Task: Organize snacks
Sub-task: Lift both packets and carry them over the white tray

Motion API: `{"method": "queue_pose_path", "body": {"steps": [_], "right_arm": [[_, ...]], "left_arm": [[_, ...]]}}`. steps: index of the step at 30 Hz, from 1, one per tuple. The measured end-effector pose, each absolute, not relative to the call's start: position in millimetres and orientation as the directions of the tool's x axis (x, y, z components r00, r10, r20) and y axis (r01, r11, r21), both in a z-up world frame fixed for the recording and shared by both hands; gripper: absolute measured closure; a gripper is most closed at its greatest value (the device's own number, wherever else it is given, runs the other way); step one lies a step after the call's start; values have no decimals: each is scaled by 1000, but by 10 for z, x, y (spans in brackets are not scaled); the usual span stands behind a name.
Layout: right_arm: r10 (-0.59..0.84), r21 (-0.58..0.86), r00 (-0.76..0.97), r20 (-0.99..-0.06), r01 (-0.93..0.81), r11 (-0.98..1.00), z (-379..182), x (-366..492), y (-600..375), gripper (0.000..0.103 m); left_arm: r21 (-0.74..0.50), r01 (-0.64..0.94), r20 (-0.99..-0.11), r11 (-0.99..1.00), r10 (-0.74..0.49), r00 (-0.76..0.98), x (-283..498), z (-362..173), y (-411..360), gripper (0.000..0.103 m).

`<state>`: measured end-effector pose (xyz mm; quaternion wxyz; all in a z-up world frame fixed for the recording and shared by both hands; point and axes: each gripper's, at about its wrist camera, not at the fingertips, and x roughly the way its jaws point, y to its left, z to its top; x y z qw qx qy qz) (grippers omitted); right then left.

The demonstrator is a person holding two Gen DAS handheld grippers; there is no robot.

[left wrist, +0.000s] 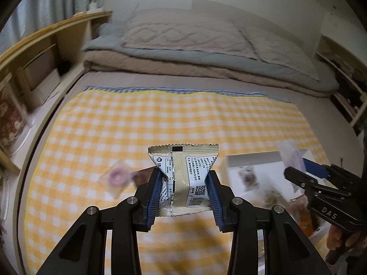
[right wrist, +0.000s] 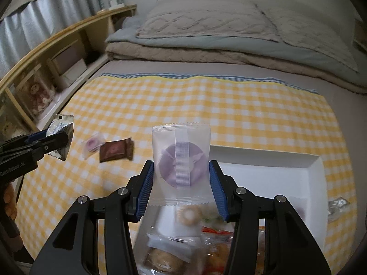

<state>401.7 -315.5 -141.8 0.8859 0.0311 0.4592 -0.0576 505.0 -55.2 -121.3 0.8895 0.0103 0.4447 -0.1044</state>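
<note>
My left gripper (left wrist: 183, 192) is shut on a cream printed snack packet (left wrist: 185, 178) and holds it above the yellow checked cloth (left wrist: 160, 119). It also shows at the left of the right wrist view (right wrist: 57, 142) with the packet (right wrist: 60, 128). My right gripper (right wrist: 181, 185) is shut on a clear packet with a purple ring snack (right wrist: 181, 160), above the white tray (right wrist: 263, 160). In the left wrist view it (left wrist: 298, 171) is at the right over the tray (left wrist: 252, 158). A second purple ring packet (right wrist: 93, 143) and a brown packet (right wrist: 115, 152) lie on the cloth.
The tray holds several wrapped snacks (right wrist: 190, 233). A silver packet (right wrist: 337, 206) lies right of the tray. Folded quilts and pillows (left wrist: 195, 45) lie at the far end of the bed. A wooden shelf (right wrist: 57, 52) runs along the left.
</note>
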Motion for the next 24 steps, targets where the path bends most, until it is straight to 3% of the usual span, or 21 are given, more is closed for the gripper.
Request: {"method": "queue_pose_path", "body": {"steps": [24], "right_arm": [[-221,-9,543,-810,366,931,-1320,3495,-4425,54]], "left_arm": [[-159,414,-812,896,-358,462,5404,-1694,-2168,64]]}}
